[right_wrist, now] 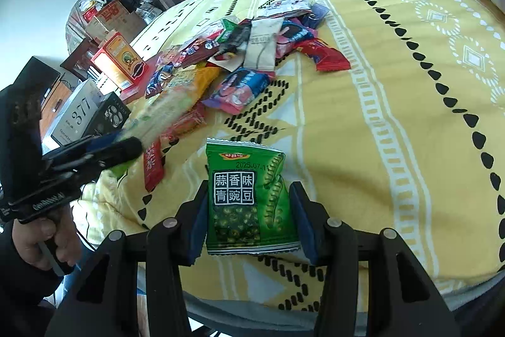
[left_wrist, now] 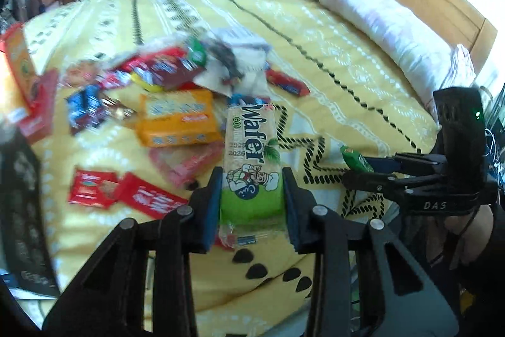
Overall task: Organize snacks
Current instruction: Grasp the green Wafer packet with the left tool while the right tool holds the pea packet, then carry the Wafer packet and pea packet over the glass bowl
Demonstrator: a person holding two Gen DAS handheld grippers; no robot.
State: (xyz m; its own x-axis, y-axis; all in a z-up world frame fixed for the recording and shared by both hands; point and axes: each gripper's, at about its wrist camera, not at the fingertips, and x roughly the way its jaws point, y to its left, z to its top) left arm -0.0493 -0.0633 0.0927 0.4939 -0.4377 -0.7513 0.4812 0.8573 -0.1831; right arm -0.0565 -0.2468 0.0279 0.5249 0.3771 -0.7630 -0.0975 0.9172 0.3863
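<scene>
Green crinkled foil fills the right gripper: its blue-padded fingers are closed on a pea packet, pinching the lower half of the bag while the top flops free above the bedspread. The left gripper is likewise clamped, on the lower end of a long wafer pack whose printed length juts forward past the fingers. Both packs hang above the near edge of the bed, the two tools close beside each other. Beyond them, the rest of the snacks lie in a loose heap further up the yellow patterned cover: an orange biscuit pack, red wrappers, blue and pink sachets, some overlapping. A rolled quilt runs along the wooden headboard, and boxes stand off the bed's left side. The likely trouble is grip: the pea bag is soft and air-filled, so a squeeze at its edge could let it slide out or twist; the wafer pack is held near one end, so a quick swing could lever it loose or crack the wafers. With the grippers this near, they could also knock together.
</scene>
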